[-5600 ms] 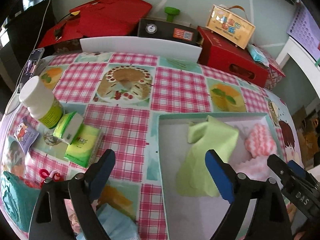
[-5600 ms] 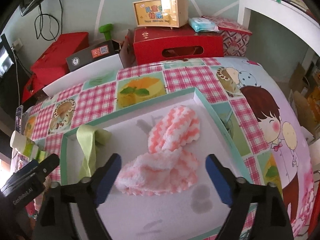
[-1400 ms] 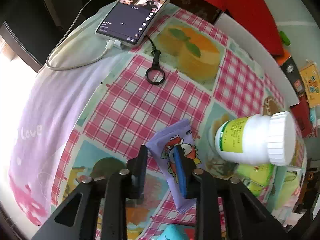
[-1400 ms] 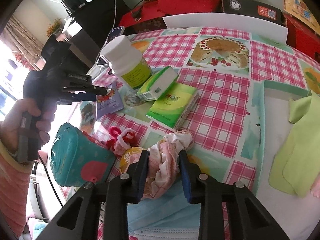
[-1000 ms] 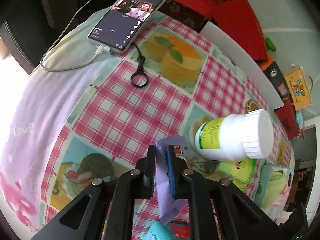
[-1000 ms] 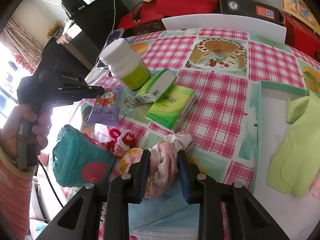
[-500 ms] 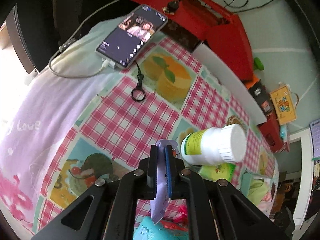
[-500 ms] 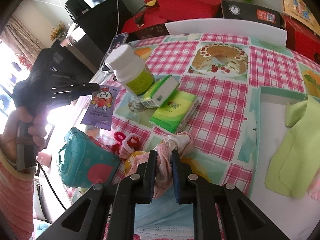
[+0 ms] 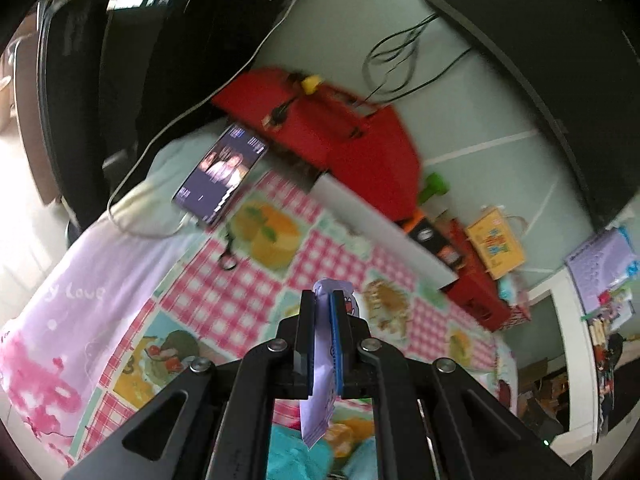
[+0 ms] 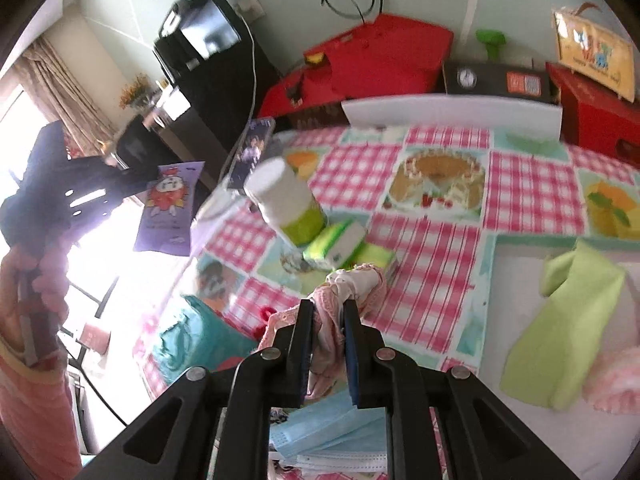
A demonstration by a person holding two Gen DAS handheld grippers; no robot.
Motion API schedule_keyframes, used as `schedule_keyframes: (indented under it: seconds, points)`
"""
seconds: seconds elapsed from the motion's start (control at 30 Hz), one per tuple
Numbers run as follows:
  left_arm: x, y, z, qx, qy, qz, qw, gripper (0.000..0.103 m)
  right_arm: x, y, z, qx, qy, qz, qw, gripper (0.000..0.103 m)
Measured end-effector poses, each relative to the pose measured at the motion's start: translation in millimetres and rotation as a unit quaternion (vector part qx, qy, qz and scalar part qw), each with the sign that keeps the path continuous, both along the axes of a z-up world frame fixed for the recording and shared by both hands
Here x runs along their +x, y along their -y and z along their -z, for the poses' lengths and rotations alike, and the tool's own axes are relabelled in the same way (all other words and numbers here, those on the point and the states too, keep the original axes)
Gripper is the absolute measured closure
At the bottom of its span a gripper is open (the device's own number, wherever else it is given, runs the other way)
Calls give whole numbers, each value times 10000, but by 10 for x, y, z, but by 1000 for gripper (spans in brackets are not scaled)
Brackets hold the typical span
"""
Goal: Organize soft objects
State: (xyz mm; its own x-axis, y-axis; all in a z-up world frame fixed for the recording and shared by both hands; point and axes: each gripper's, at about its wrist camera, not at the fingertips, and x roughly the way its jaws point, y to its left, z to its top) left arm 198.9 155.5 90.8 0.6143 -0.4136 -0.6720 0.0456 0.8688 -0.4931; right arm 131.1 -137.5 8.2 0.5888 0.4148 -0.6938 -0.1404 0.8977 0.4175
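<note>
My left gripper [image 9: 322,304] is clamped tight on the purple packet [image 9: 320,376], jaws nearly touching, packet hanging edge-on above the checked tablecloth [image 9: 224,300]. From the right wrist view you can see the same packet [image 10: 170,208] dangling well left of the white bottle [image 10: 286,200]. My right gripper [image 10: 328,312] just squeezed shut on the pink cloth [image 10: 344,292], which bunches up between the pads, right in front of that bottle and the green tissue packs [image 10: 340,246]. Far right of the bottle, the green cloth [image 10: 560,328] lies in the tray [image 10: 490,264]. The left view is pretty blurry, and the gripper hides the bottle there.
</note>
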Motion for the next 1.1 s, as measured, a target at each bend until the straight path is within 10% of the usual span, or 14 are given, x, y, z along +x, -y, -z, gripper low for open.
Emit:
schedule_keyframes:
  seconds: [0.53, 1.1]
  points:
    - [-721, 823, -668, -658, 934, 995, 9885, 96, -534, 826, -820, -38, 1149, 1177, 9864, 87]
    - [-678, 2280, -31, -964, 89, 2267, 9691, 96, -1405, 2405, -820, -53, 1049, 3656, 9248, 87]
